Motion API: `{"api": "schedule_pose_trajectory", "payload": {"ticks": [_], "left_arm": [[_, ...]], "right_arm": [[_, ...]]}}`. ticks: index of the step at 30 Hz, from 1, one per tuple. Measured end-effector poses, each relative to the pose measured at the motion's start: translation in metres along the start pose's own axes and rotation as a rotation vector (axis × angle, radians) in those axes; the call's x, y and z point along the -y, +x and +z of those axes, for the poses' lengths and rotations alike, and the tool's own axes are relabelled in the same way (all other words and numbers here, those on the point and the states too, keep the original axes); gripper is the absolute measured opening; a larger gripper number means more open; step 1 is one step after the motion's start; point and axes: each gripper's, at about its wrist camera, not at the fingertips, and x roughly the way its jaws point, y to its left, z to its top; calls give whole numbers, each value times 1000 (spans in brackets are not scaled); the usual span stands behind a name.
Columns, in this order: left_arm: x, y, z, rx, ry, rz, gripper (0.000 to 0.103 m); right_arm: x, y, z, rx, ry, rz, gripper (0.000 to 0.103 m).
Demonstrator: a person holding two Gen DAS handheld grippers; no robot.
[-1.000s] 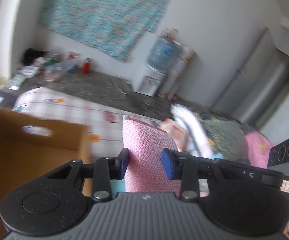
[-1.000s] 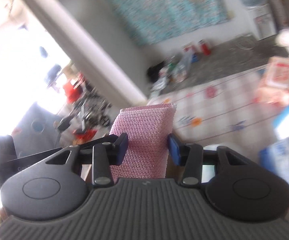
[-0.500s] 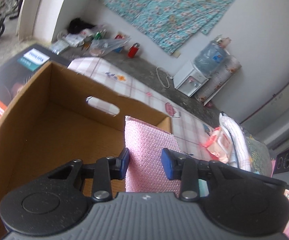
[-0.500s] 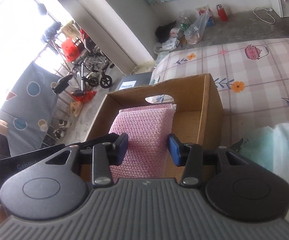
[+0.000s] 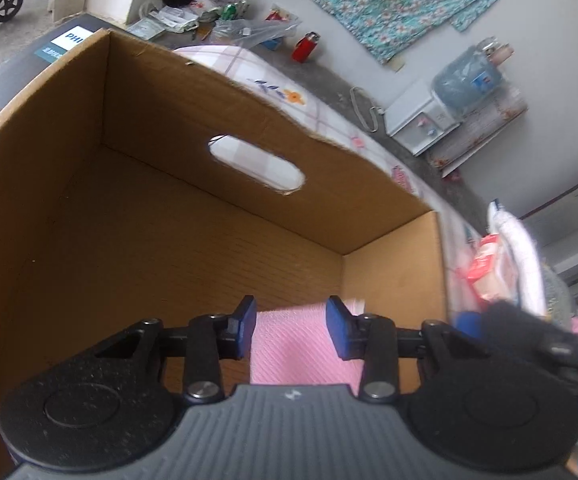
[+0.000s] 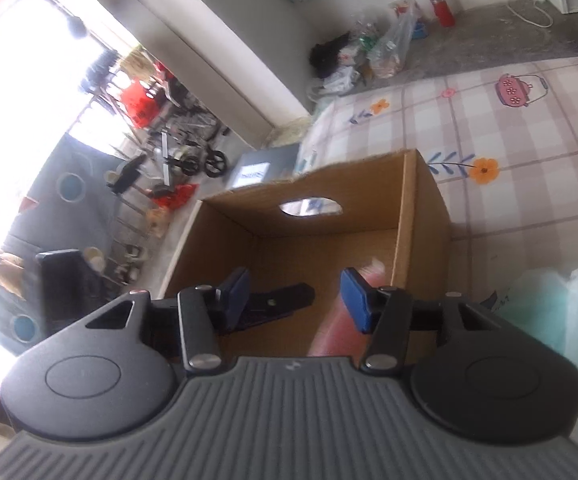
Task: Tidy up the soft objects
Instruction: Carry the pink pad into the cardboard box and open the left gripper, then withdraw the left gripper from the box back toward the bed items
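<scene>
An open cardboard box [image 5: 169,120] with a hand-hole in its far wall fills the left wrist view, and its floor is bare. My left gripper [image 5: 291,330] hangs over the box's near right corner with its jaws opening. A pink mesh sponge [image 5: 289,344] sits low between the pads, slipping down and no longer pinched. My right gripper [image 6: 295,300] is above the same box [image 6: 421,208], its jaws also opening. A blurred second pink sponge [image 6: 339,332] drops past its right finger. Part of the left gripper shows between the right fingers.
The box stands on a checked sheet with flower prints [image 6: 509,140]. Right of the box lie a packet and folded cloths [image 5: 501,256]. A pale teal bundle [image 6: 561,308] is near the right gripper. A water dispenser [image 5: 421,120] and floor clutter [image 5: 217,16] are beyond.
Both grippers came down over the box. Their jaws widened, and each pink sponge, gripped upright before, has slid down out of the pads.
</scene>
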Motion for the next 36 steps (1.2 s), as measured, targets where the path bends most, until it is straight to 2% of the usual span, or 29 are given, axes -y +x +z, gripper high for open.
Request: {"api": "schedule_pose_trajectory", "payload": {"ticks": [4, 7, 12, 15, 18, 27, 36], "left_arm": [[2, 9, -2, -54, 29, 49, 45], [5, 9, -8, -98, 66, 55, 48], [19, 1, -27, -181, 197, 86, 51], [20, 2, -38, -228, 237, 104, 47], [23, 11, -44, -244, 227, 115, 31], [28, 20, -44, -142, 238, 159, 32], [34, 37, -22, -50, 220, 190, 32]], "right_arm": [[5, -21, -1, 27, 1, 34, 51], [9, -37, -6, 39, -7, 49, 51], [25, -54, -18, 38, -11, 40, 52], [35, -60, -22, 34, 5, 43, 52], [41, -62, -25, 35, 16, 48, 53], [48, -67, -32, 43, 32, 36, 53], [65, -74, -38, 46, 67, 21, 53]]}}
